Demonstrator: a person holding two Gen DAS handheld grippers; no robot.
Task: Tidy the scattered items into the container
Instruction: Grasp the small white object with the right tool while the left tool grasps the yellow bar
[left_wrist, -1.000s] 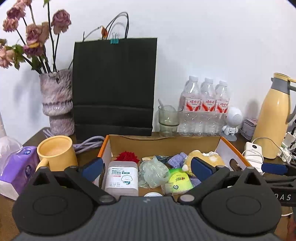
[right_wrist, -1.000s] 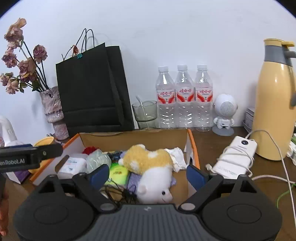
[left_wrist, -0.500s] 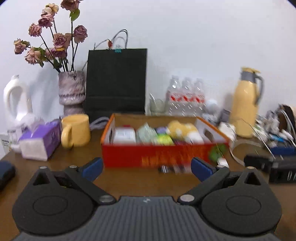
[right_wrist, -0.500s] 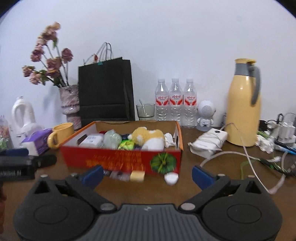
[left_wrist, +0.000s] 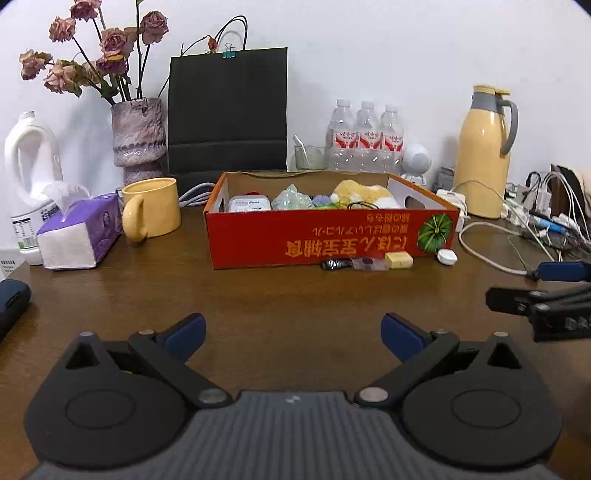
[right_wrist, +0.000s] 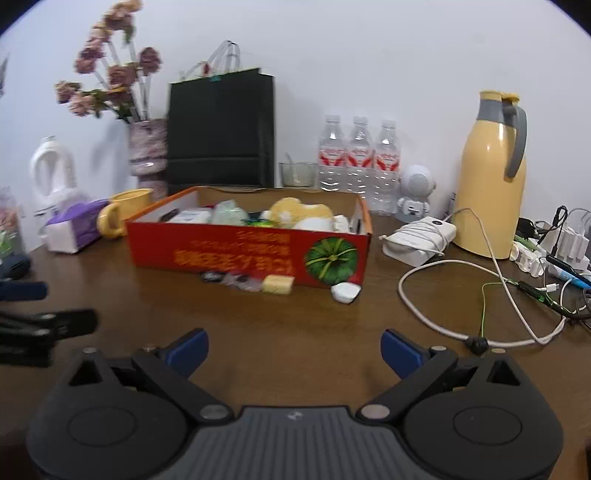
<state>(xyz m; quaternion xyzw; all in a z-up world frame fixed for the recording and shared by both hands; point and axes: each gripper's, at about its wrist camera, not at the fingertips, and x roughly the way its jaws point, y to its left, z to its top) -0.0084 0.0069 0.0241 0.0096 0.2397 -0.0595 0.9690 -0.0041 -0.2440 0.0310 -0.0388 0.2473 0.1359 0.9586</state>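
Observation:
The red cardboard box (left_wrist: 280, 240) sits mid-table, holding a plush toy (left_wrist: 364, 192), a white pack and other small things. Against its front wall lie a black item (left_wrist: 334, 264), a clear packet (left_wrist: 365, 263), a yellow block (left_wrist: 398, 259) and a white case (left_wrist: 447, 256). My left gripper (left_wrist: 293, 336) hovers open over bare table well short of the box, nothing between its fingers. My right gripper (right_wrist: 293, 349) is level with it on the right, jaws wide and closing slightly, nothing between them. The yellow block (right_wrist: 277, 284) and white case (right_wrist: 345, 291) also show in the right wrist view.
Left of the box stand a yellow mug (left_wrist: 151, 210), a purple tissue pack (left_wrist: 79, 232), a vase (left_wrist: 138, 136) and a white jug (left_wrist: 31, 173). Behind it are a black paper bag (left_wrist: 227, 110) and water bottles (left_wrist: 364, 140). A yellow thermos (right_wrist: 491, 177), a white charger (right_wrist: 421, 236) and cables (right_wrist: 480, 295) crowd the right.
Both grippers have pulled back from over the box to the bare table in front of it and sunk a little. The box and the small items by its front wall now lie ahead.

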